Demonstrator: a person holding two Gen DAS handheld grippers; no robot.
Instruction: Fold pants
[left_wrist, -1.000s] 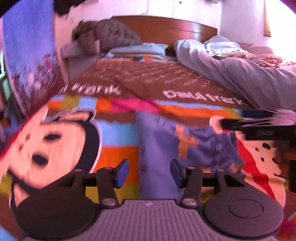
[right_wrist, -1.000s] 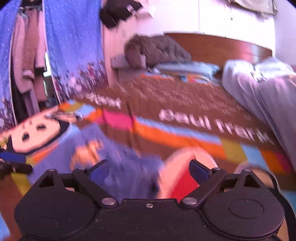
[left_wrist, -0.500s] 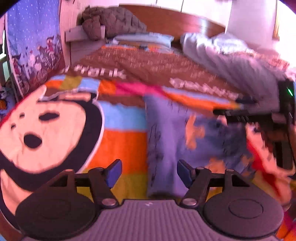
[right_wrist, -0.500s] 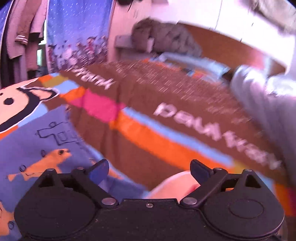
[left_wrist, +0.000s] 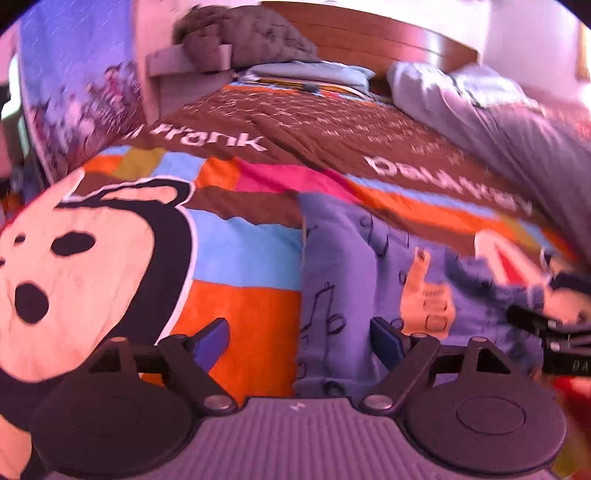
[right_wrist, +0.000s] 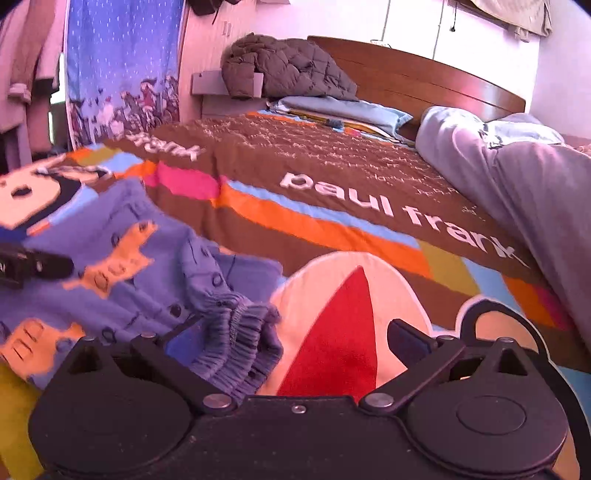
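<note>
— Two tools, both spread wide, and neither one grips anything. The left tool (left_wrist: 299, 338) has just been opening over the near end of the pants (left_wrist: 347, 280), with cloth under the gap but not pinched; the right tool (right_wrist: 295, 338) has opened a touch more too, with the gathered waistband (right_wrist: 240, 332) lying between its fingers and untouched by the pads

— Where do the pants sit?

— Spread on the bed, on top of the bright cartoon bedspread (left_wrist: 243, 266), a bluish printed pair lying crosswise in front of both tools. The elastic waist is bunched up at the right tool's side; the flatter leg part is at the left tool's side

— How will they handle, do you reckon?

— Light and limp, I'd say. Thin soft cloth like that should sag from wherever it is pinched, and it may drag the bedspread's surface a little. Nothing fragile here, though a shallow pinch could slip off

— So where to take hold?

— My pick is the thick ruffled waistband for the right tool, since it gives bulk to bite on, and the edge of the leg for the left tool, catching both layers
</note>
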